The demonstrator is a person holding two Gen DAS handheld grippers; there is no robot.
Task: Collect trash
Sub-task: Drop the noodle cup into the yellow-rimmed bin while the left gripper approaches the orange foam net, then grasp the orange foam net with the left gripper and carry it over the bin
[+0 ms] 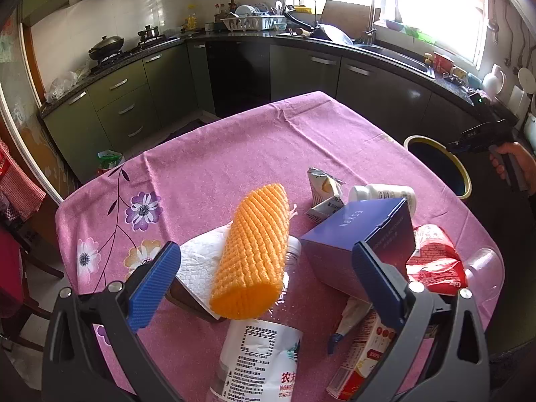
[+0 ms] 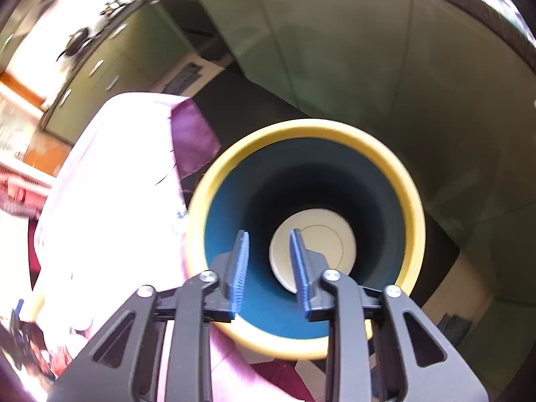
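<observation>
The right gripper [image 2: 269, 261] is held over the round yellow-rimmed bin [image 2: 410, 181] beside the tabletop [image 1: 234, 140], its jaws narrowly parted with nothing between them. The left gripper [image 1: 264, 278] is spread wide over the orange knitted foam sleeve [image 1: 253, 251], which should be taken across its middle. "NONG" is read on the clear plastic bottle [image 1: 261, 361].

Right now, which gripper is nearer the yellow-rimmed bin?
Right. The right gripper hangs directly over the yellow-rimmed bin, fingers apart and empty. The left gripper is back over the table's trash, open around the orange foam net.
</observation>
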